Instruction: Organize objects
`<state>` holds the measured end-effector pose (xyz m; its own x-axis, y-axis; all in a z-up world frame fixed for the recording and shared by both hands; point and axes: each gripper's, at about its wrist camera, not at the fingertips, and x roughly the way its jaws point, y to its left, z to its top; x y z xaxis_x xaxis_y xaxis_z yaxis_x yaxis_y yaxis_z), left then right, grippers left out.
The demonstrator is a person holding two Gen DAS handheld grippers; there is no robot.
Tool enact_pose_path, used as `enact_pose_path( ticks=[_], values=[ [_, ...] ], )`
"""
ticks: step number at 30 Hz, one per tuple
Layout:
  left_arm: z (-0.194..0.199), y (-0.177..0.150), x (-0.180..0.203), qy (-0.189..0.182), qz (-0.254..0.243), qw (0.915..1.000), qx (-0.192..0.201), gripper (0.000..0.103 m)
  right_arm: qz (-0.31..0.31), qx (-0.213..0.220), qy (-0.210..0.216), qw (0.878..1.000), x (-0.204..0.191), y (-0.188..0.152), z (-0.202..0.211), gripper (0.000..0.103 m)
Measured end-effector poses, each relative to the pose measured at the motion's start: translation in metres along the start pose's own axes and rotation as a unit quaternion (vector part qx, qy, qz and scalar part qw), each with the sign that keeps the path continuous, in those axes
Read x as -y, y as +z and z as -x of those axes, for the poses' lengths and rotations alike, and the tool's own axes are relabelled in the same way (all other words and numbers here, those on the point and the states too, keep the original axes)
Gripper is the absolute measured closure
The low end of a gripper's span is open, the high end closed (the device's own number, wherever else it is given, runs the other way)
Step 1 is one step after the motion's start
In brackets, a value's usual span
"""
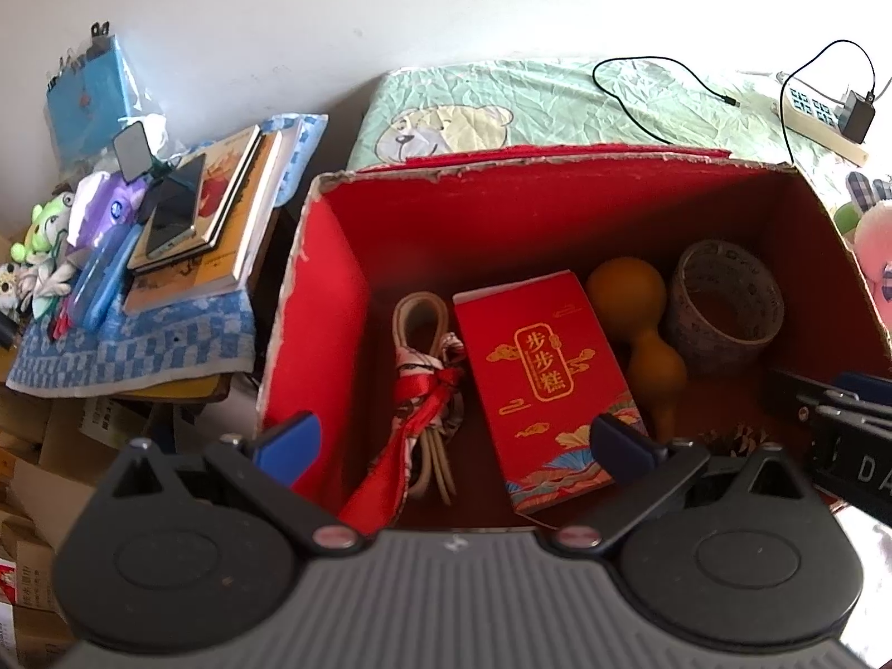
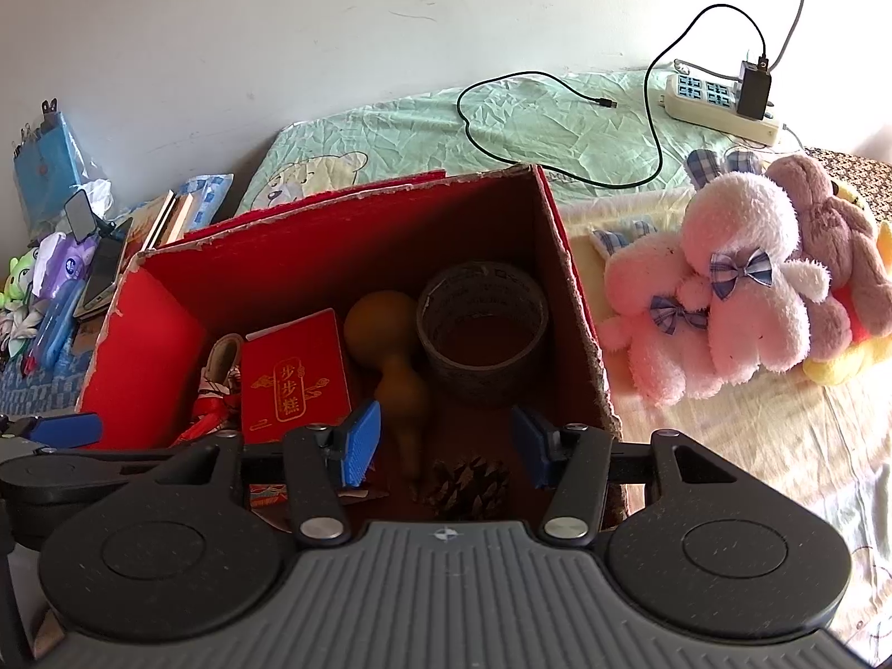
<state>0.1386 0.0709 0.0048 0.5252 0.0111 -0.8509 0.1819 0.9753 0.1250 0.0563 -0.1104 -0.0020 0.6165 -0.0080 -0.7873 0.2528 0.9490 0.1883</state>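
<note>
A red cardboard box (image 1: 329, 301) (image 2: 139, 357) stands open on the bed. Inside lie a red packet with gold characters (image 1: 541, 373) (image 2: 292, 379), a tan gourd (image 1: 641, 323) (image 2: 390, 345), a roll of tape (image 1: 725, 301) (image 2: 482, 323), a beige strap tied with red ribbon (image 1: 429, 390) (image 2: 217, 384) and a pine cone (image 2: 471, 488). My left gripper (image 1: 454, 446) hangs open over the box's near side, holding nothing. My right gripper (image 2: 446, 437) is open above the pine cone and gourd, empty too.
Pink and brown plush toys (image 2: 741, 301) lie right of the box. A power strip with charger (image 2: 725, 97) and black cable (image 2: 557, 128) sit on the green sheet. Left of the box, books and a phone (image 1: 184, 212) are stacked on a blue checked towel (image 1: 139, 345).
</note>
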Motion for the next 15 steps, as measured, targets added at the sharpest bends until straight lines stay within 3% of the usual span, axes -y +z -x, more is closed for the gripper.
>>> enact_pose_path(
  ticks=[15],
  values=[
    [0.0014, -0.0029, -0.0003, 0.004, 0.0, 1.0, 0.003, 0.001, 0.008, -0.002, -0.001, 1.0, -0.0015, -0.0022, 0.0009, 0.048]
  ],
)
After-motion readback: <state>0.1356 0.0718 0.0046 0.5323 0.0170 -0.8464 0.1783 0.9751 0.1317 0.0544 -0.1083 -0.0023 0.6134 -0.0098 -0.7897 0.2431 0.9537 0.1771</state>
